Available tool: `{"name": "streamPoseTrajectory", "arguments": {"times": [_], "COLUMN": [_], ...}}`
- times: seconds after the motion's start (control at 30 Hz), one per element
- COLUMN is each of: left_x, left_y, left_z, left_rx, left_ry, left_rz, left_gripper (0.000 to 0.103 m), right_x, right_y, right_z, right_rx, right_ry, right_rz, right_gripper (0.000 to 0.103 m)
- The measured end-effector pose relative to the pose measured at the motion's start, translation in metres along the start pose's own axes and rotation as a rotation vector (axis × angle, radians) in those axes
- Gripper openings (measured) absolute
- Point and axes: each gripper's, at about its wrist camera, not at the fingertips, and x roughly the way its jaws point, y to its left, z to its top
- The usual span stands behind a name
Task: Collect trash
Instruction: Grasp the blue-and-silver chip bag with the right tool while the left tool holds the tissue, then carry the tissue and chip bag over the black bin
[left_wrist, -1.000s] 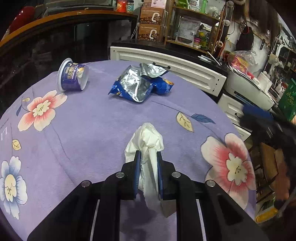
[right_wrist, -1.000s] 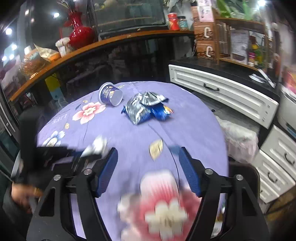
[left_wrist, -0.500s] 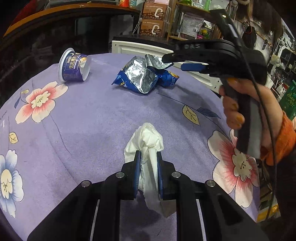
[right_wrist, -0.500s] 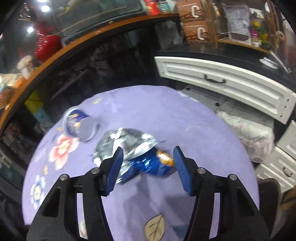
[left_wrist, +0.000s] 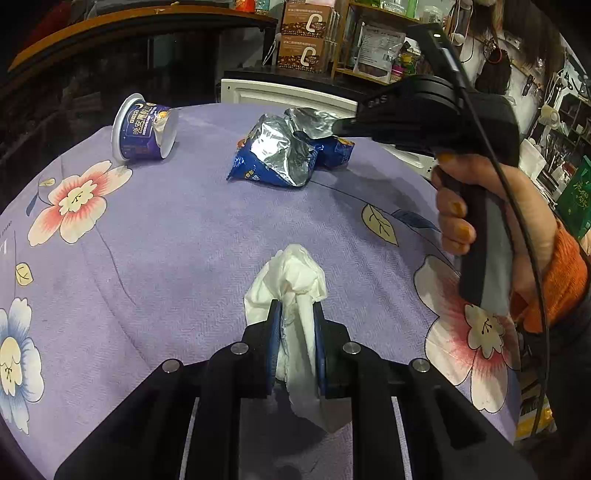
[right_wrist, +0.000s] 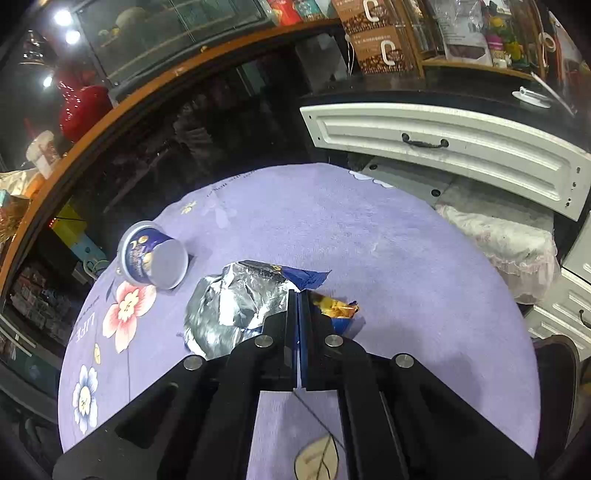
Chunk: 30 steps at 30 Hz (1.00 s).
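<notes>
left gripper is clenching the tissue, which is bulging past its fingertips | cup is lying far ahead-left on the cloth | right gripper is clamping the wrapper edge, jaws having just been closing

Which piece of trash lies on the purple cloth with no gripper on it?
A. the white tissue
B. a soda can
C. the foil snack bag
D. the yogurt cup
D: the cup lies on its side, alone, while the left gripper pinches the tissue and the right gripper is shut on the bag.
</notes>
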Motion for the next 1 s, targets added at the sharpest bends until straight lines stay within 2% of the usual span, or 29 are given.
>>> {"name": "streamPoseTrajectory", "arguments": {"times": [0.13,0.4,0.63,0.77,1.0], "left_x": [0.000,-0.002,-0.007,-0.013,-0.019], "left_y": [0.000,-0.007,-0.027,-0.039,-0.066], "left_z": [0.000,-0.001,-0.007,-0.008,-0.006], "left_rx": [0.000,0.026,0.093,0.120,0.158], "left_ry": [-0.003,-0.015,-0.036,-0.069,-0.078], "left_rz": [0.001,-0.013,-0.039,-0.059,-0.069], "left_gripper": [0.016,0.016,0.016,0.016,0.016], "right_x": [-0.027,-0.112,-0.180,-0.219,-0.272], "right_y": [-0.001,-0.011,-0.039,-0.063,-0.098], "right_z": [-0.012,-0.038,-0.066,-0.084,-0.113], "right_rx": [-0.022,-0.067,-0.067,-0.059,-0.061], "right_ry": [-0.021,-0.120,-0.166,-0.195,-0.223], "right_rz": [0.027,0.045,0.001,-0.049,-0.136], "right_gripper": [0.001,0.001,0.001,0.001,0.001]}}
